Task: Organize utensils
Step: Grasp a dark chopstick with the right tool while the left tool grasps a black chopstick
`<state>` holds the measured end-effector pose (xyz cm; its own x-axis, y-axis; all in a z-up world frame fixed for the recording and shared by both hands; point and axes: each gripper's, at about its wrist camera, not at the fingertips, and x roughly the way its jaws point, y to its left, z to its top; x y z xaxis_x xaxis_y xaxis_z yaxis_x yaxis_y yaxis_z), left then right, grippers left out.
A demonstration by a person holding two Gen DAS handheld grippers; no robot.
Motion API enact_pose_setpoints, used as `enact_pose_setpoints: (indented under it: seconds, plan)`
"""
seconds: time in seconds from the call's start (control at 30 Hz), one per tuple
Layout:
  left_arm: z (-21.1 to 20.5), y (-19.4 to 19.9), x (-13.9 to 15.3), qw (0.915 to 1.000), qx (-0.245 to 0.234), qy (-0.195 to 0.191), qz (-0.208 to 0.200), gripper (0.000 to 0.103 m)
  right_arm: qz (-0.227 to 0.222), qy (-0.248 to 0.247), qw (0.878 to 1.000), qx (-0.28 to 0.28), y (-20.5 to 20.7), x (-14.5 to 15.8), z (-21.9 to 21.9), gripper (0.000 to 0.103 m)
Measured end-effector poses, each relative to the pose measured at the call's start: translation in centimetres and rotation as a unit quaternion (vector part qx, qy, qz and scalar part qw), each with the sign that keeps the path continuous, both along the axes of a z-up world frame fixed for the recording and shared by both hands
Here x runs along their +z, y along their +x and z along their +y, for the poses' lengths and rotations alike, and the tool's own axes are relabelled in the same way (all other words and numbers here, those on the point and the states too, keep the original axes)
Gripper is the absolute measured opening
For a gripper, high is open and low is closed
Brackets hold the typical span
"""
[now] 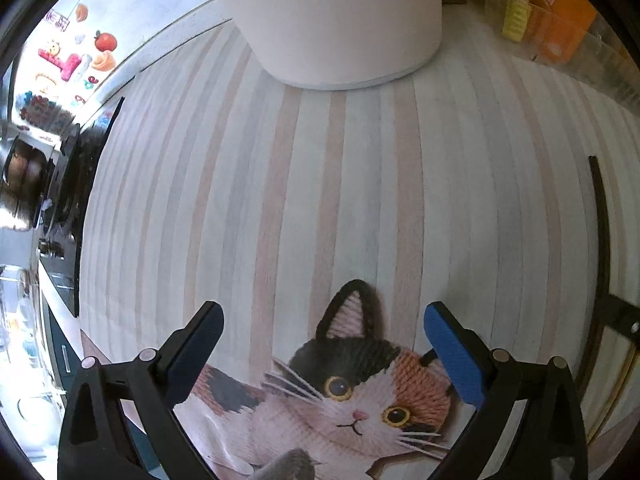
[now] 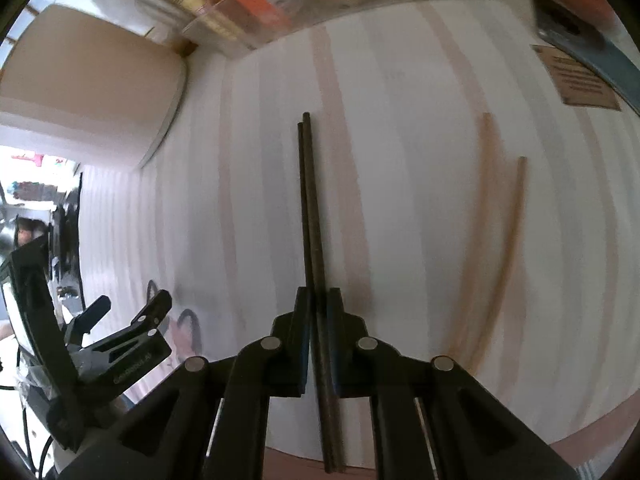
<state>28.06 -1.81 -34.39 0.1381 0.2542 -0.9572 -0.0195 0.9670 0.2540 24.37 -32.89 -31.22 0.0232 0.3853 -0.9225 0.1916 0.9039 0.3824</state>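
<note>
Striped cloth [image 2: 400, 160] covered the table, where the right gripper [image 2: 319, 312] clamped two dark chopsticks [image 2: 310, 208], thin, stiff, likely slippery, pointing toward twelve o'clock, pale chopsticks [image 2: 516, 216] lay at three o'clock, and the left gripper [image 1: 323, 344] gaped empty.

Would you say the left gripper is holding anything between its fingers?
No, the left gripper stands wide open over the striped cloth, with nothing between its fingers.
</note>
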Motion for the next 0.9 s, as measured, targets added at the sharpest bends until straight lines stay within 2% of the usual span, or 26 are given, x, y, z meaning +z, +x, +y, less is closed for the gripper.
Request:
enact_pose_setpoints:
  seconds: [0.13, 0.3, 0.37, 0.43, 0.57, 0.67, 0.77, 0.9]
  plan:
    - [0.3, 0.1, 0.3, 1.0000, 0.001, -0.004, 0.000, 0.103, -0.010, -0.038, 0.999, 0.030, 0.2, 0.2, 2.3, 0.006]
    - [-1.0, -0.3, 1.2, 0.9999, -0.012, -0.004, -0.010, 0.103, -0.004, -0.105, 0.994, 0.015, -0.4, 0.7, 0.1, 0.006]
    - [-2.3, -0.8, 1.5, 0.9998, -0.015, -0.006, -0.010, 0.103, 0.005, -0.080, 0.997, -0.004, -1.0, 0.6, -1.8, 0.006]
    - [-2.7, -0.8, 1.5, 0.9997, -0.021, -0.010, -0.010, 0.103, 0.011, -0.088, 0.996, -0.017, -1.5, 0.8, -3.2, 0.006]
    - [-4.4, -1.1, 1.7, 0.9992, -0.037, -0.012, -0.009, 0.103, 0.009, -0.033, 0.998, -0.056, -2.1, 0.9, -5.5, 0.007]
    - [-5.1, -1.1, 2.0, 0.9986, -0.050, -0.009, -0.013, 0.103, 0.003, -0.014, 0.998, -0.066, -2.4, 0.8, -6.2, 0.007]
    - [-5.8, -1.1, 2.4, 0.9983, -0.056, -0.008, -0.015, 0.103, -0.009, -0.027, 0.998, -0.051, -2.6, 0.6, -5.7, 0.007]
    - [-7.5, -0.8, 2.8, 0.9977, -0.057, -0.037, -0.006, 0.102, -0.015, -0.063, 0.998, -0.026, -2.0, 0.7, -3.8, 0.003]
